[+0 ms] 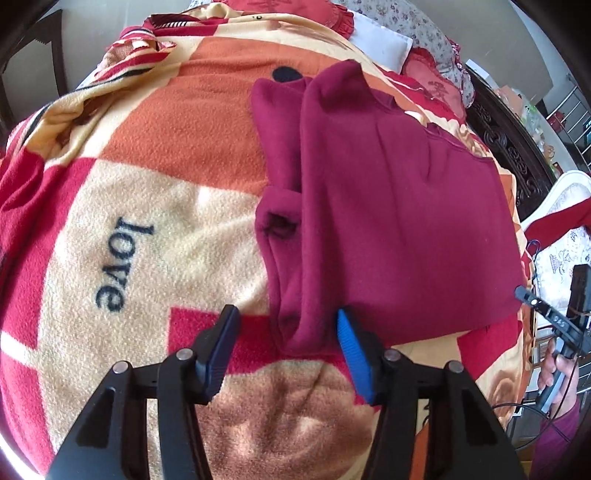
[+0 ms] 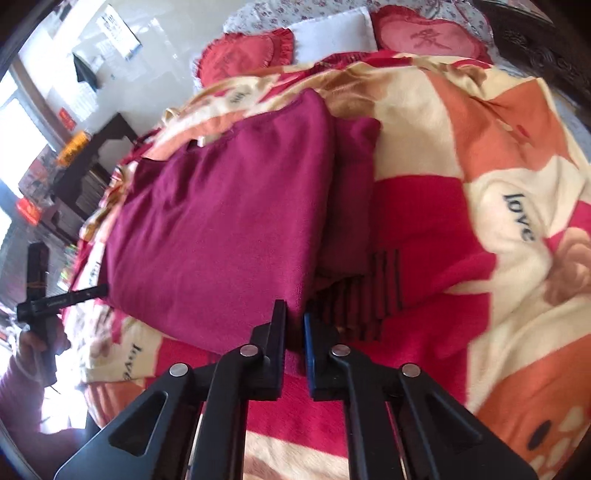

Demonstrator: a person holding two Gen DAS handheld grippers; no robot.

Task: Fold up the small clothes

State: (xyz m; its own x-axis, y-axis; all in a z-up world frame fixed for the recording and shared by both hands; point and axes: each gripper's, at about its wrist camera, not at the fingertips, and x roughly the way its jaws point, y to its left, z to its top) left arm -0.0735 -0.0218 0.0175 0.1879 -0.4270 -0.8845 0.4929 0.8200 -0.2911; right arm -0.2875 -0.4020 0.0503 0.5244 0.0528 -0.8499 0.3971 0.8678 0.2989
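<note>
A maroon fleece garment (image 1: pixel 388 206) lies partly folded on a patterned blanket on a bed. My left gripper (image 1: pixel 286 325) is open, its blue-padded fingers either side of the garment's near corner. In the right wrist view the same garment (image 2: pixel 221 229) lies flat with a folded strip along its right side. My right gripper (image 2: pixel 294 317) is shut on the garment's near edge, a thin fold of cloth between the fingers. Each gripper shows at the edge of the other's view, held by a hand.
The blanket (image 1: pixel 147 206) is orange, red and cream with the word "love". Red heart cushions (image 2: pixel 243 55) and a white pillow (image 2: pixel 332 33) lie at the bed's head. Dark wooden furniture (image 2: pixel 92 166) stands beside the bed.
</note>
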